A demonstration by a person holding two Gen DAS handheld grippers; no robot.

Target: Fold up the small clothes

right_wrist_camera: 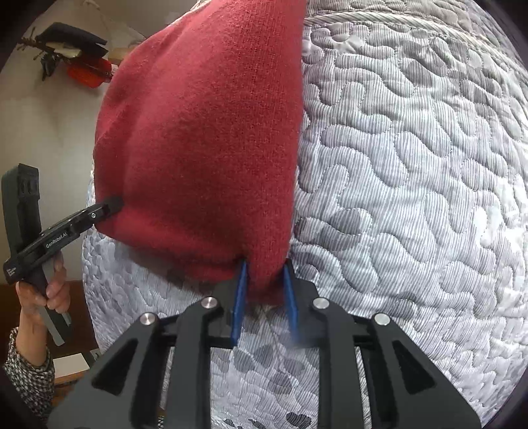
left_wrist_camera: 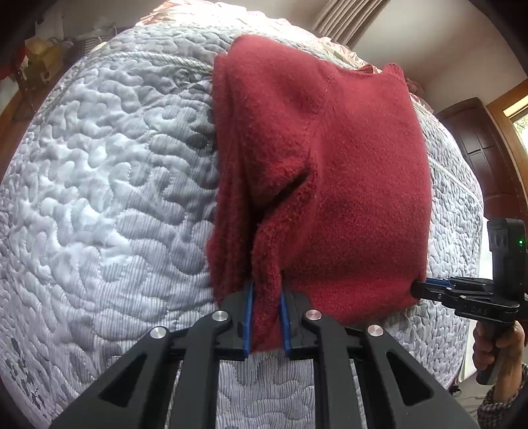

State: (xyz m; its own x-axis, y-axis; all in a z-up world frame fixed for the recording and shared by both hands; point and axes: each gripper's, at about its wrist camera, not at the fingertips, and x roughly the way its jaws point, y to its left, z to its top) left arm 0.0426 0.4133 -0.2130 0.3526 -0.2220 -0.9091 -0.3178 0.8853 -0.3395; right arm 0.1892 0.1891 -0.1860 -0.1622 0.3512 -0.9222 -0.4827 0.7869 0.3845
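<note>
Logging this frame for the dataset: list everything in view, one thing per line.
sweater: one, dark red, lying on the bed, near corners pinched.
quilted cover: one, grey-white, spread over the bed.
curtain: one, beige, far wall.
wooden door: one, dark brown, right of the bed.
left gripper: one, black with blue pads, shut on the sweater's near left corner.
right gripper: one, black with blue pads, shut on the near right corner.
hand: one, on the left gripper's handle; checked sleeve.

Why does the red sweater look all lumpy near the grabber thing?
A loose fold of the red sweater is bunched and sticking up by the left gripper, not lying flat. Both grippers pinch its near edge; the right gripper side looks smoother.
</note>
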